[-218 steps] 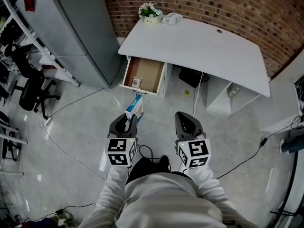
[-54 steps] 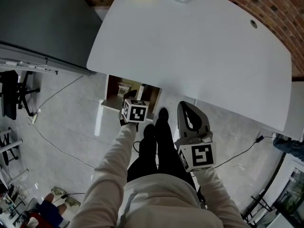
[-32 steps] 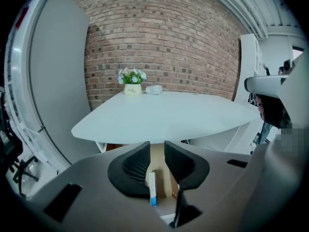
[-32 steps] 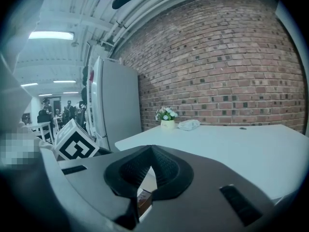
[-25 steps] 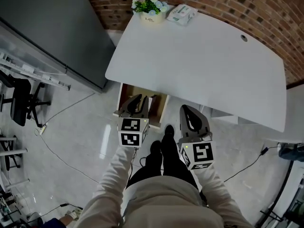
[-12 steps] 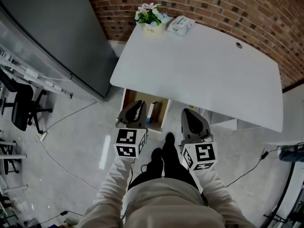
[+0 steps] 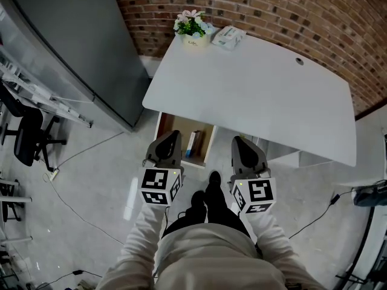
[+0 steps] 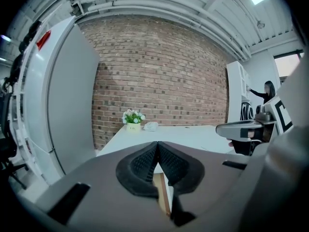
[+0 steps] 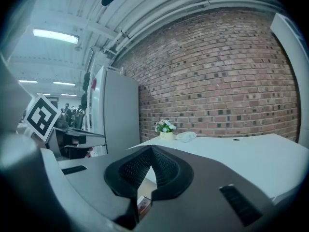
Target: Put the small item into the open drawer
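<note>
Under the white desk [image 7: 254, 95] the wooden drawer [image 7: 161, 124] stands pulled out. The small item, a blue and white box [image 7: 193, 144], lies inside it near the right side. My left gripper [image 7: 172, 136] hovers above the drawer's front, apart from the box. Its jaws have just closed, and in the left gripper view the left gripper [image 8: 158, 144] has pads that meet with nothing between them. My right gripper [image 7: 238, 141] hangs to the right of the drawer, and in the right gripper view the right gripper [image 9: 151, 149] is shut and empty.
A flower pot [image 7: 191, 26] and a tissue packet [image 7: 228, 35] sit at the desk's far edge by the brick wall. A tall grey cabinet [image 7: 66, 47] stands to the left, with an office chair [image 7: 27, 139] and floor cables beyond. My feet [image 7: 204, 197] are just before the drawer.
My left gripper, which earlier carried the box and reached into the drawer, has come back up out of it, empty and closed. The box stays in the drawer. My right gripper rose slightly.
</note>
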